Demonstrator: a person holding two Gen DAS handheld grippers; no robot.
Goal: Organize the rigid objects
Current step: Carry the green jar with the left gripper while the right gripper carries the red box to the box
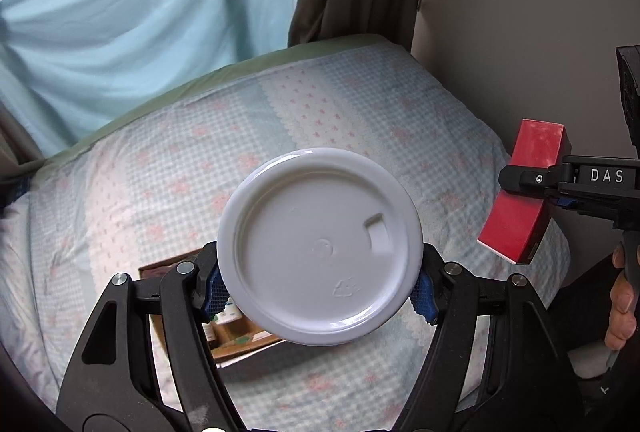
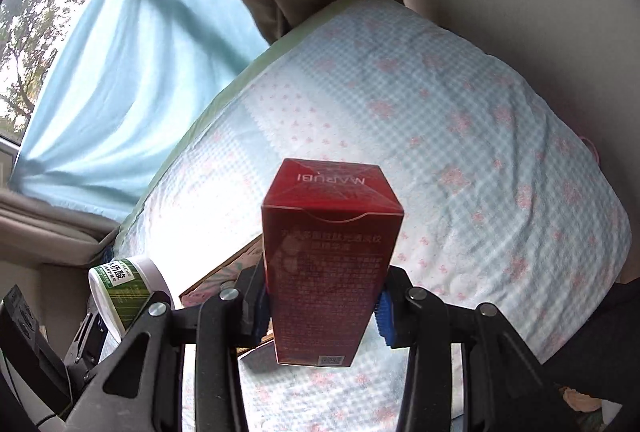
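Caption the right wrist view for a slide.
Right gripper clamps a red carton above the checked bedspread.

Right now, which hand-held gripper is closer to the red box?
Right. The right hand-held gripper is shut on the red box. The left hand-held gripper holds a white jar off to the box's side.

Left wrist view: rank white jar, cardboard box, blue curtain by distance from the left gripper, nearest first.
1. white jar, clamped between the left gripper fingers.
2. cardboard box, just below on the bed, partly hidden by the jar.
3. blue curtain, beyond the bed's far edge, upper left.
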